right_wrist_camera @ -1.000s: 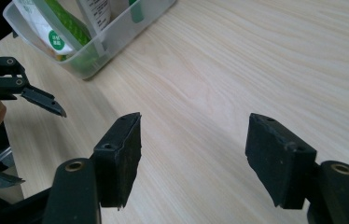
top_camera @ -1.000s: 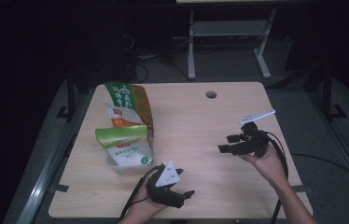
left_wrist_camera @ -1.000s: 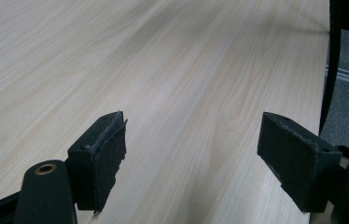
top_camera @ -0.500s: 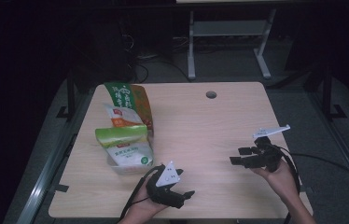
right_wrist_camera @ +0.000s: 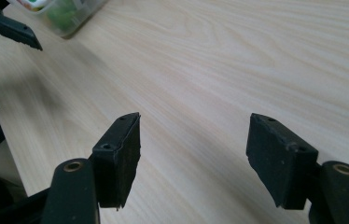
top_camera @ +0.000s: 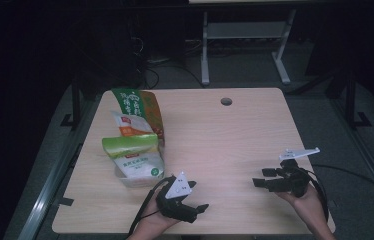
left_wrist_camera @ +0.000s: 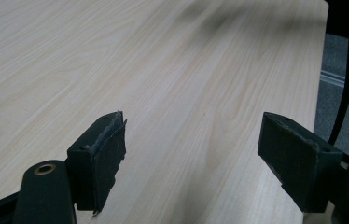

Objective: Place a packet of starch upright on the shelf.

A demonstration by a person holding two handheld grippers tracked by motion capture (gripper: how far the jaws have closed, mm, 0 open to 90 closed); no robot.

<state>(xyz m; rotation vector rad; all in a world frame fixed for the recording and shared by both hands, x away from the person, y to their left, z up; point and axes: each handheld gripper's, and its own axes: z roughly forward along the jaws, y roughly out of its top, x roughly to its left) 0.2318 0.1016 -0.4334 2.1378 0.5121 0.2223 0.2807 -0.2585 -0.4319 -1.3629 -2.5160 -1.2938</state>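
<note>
Both jaws spread wide and holding nothing, the left hand-held gripper (top_camera: 195, 210) and right hand-held gripper (top_camera: 264, 178) sit near the surface's (top_camera: 225, 135) front edge, so the left one should reach slowly toward the nearby snack bags (top_camera: 135, 142) by the left edge.

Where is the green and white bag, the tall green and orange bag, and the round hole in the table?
green and white bag (top_camera: 136, 161), high view, on its white front.
tall green and orange bag (top_camera: 136, 107), high view, on its green top.
round hole (top_camera: 226, 101), high view, on its middle.
</note>
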